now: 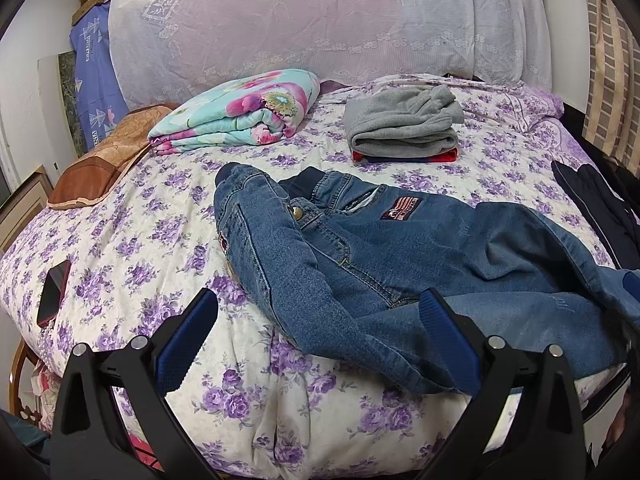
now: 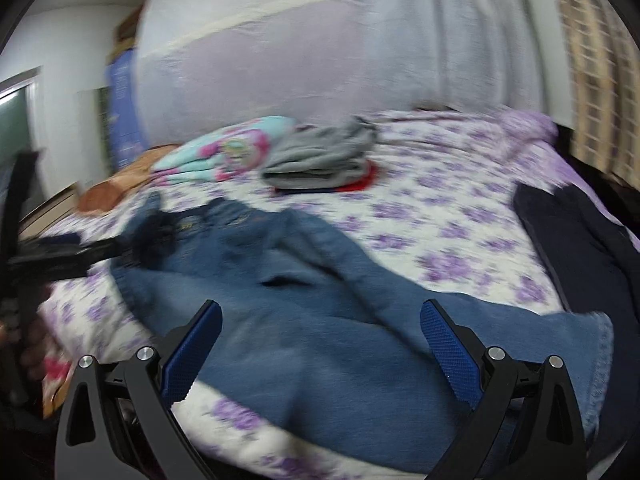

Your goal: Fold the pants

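Beside jeans [image 1: 360, 248], left-view-only phone [image 1: 54, 292].

right wrist view motion-blurred throughout, jeans [image 1: 400, 264] leg cut off at right edge, dark garment [image 1: 600, 208] mostly out of frame

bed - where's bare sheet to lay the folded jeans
Bare sheet lies left of the jeans, between them and the phone, and right of the grey folded stack up to the dark garment. The far left, with the floral blanket, is crowded.
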